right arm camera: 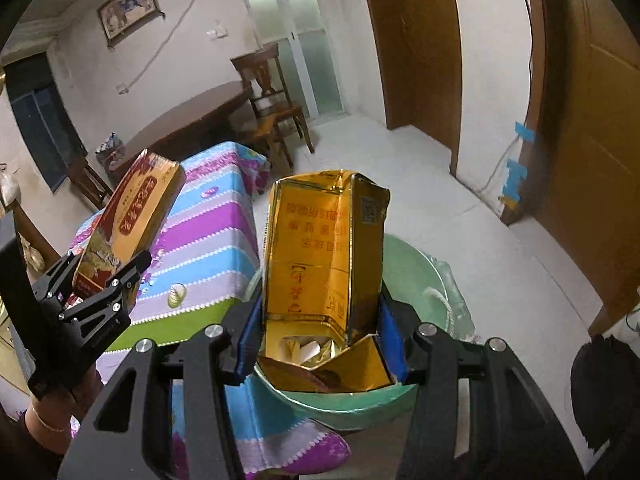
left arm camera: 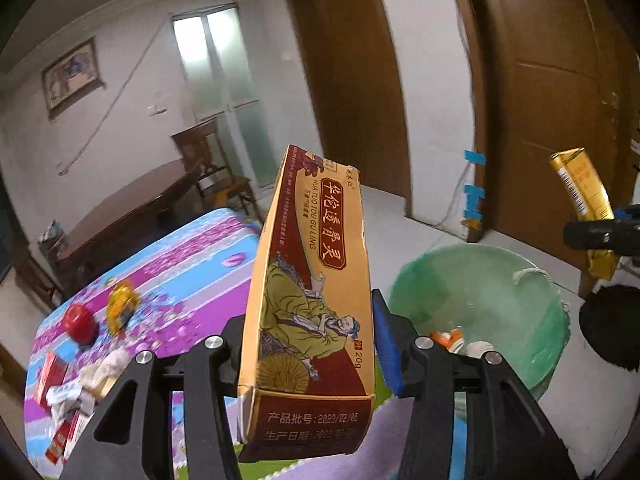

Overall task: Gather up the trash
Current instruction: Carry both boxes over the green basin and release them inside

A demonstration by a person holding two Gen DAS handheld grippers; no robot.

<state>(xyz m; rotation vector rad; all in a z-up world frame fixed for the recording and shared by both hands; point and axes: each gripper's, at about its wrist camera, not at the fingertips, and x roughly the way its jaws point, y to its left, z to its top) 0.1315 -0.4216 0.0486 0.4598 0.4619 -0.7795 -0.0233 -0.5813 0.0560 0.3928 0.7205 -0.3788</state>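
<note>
We have both hands loaded. Our left gripper (left arm camera: 308,344) is clamped on a tan and maroon medicine carton (left arm camera: 308,292), its long side standing up and leaning a little to the right, lifted clear above the near edge of the table. From the right wrist view we see that same carton (right arm camera: 128,224) tilted over the table's left side, pinched in the left gripper (right arm camera: 108,276).

Our right gripper (right arm camera: 320,344) squeezes a crumpled gold cigarette pack (right arm camera: 324,256), its torn bottom flap hanging open right above the green bin (right arm camera: 416,268). In the left wrist view the pack (left arm camera: 580,188) floats at the far right, above and beyond the bin (left arm camera: 480,280), which stands on the floor just right of the table with some scraps already lying in its bottom.

Over on the flowered tablecloth (left arm camera: 192,264) we spot a red apple (left arm camera: 80,322), a yellow wrapper (left arm camera: 122,304) just right of it, and crumpled tissues with red boxes (left arm camera: 64,396) at the near left corner.
</note>
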